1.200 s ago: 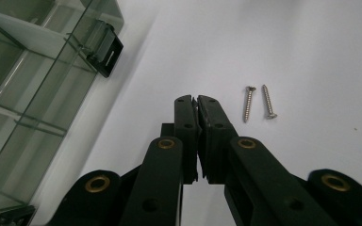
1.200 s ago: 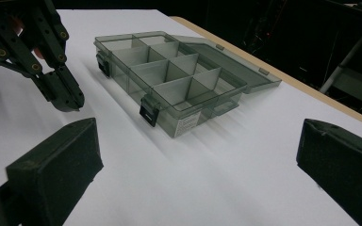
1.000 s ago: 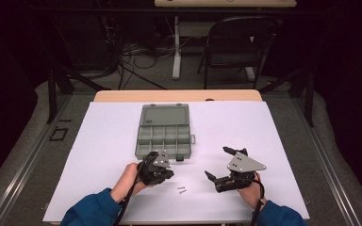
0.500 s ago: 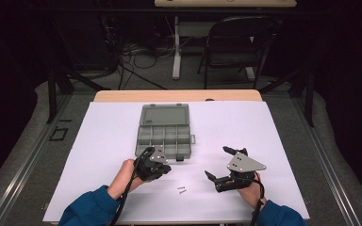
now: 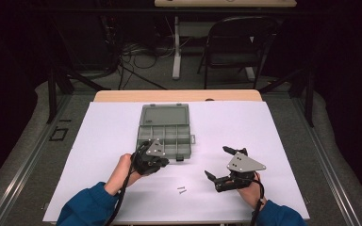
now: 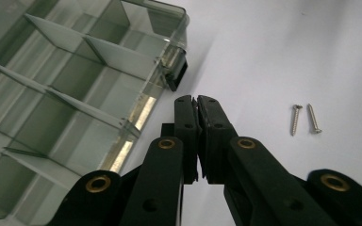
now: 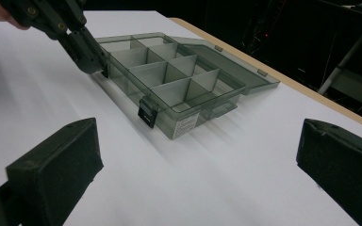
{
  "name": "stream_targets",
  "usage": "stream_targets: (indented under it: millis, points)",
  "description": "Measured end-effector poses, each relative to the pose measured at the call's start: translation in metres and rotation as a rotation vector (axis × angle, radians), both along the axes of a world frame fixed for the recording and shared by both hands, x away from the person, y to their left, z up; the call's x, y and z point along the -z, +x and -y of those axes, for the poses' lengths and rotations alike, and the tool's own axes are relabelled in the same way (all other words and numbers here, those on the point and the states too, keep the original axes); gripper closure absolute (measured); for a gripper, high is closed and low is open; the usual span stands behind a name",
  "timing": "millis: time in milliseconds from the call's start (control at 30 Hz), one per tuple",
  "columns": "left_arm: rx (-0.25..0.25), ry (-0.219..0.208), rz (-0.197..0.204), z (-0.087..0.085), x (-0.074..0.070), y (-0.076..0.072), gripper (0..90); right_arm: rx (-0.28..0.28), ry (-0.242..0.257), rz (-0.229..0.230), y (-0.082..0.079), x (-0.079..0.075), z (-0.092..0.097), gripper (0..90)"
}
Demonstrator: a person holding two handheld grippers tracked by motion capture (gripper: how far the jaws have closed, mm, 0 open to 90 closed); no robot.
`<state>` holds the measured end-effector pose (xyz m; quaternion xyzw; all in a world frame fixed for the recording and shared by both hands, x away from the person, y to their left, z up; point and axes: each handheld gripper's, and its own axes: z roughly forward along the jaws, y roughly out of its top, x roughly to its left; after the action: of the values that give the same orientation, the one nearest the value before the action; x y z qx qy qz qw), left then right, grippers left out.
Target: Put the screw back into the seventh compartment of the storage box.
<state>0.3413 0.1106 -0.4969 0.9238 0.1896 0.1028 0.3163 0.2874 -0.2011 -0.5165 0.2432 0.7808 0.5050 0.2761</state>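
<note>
High view: two screws (image 5: 182,190) lie loose on the worktop (image 5: 273,132), well short of the open, empty box (image 5: 166,134). Left gripper (image 5: 162,161) is pinched shut on nothing beside the box; right gripper (image 5: 219,165) gapes wide, empty. Sorting looks unstarted.

The high view looks forward and down from well above. Each gripper view sits close behind its jaws; both share the clear grey plastic compartment box (image 6: 75,94) ahead.
</note>
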Motion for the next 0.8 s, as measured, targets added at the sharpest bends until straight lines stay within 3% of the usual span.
stream_targets:
  millis: [300, 800]
  points:
    - [-0.014, -0.017, 0.026, 0.001, -0.009, 0.01, 87.2, 0.005, -0.006, -0.001, 0.0, 0.0, 0.0, 0.0]
    - [-0.052, -0.035, 0.042, 0.002, -0.011, 0.028, 87.2, 0.002, -0.006, -0.006, 0.0, 0.001, -0.001, 0.0]
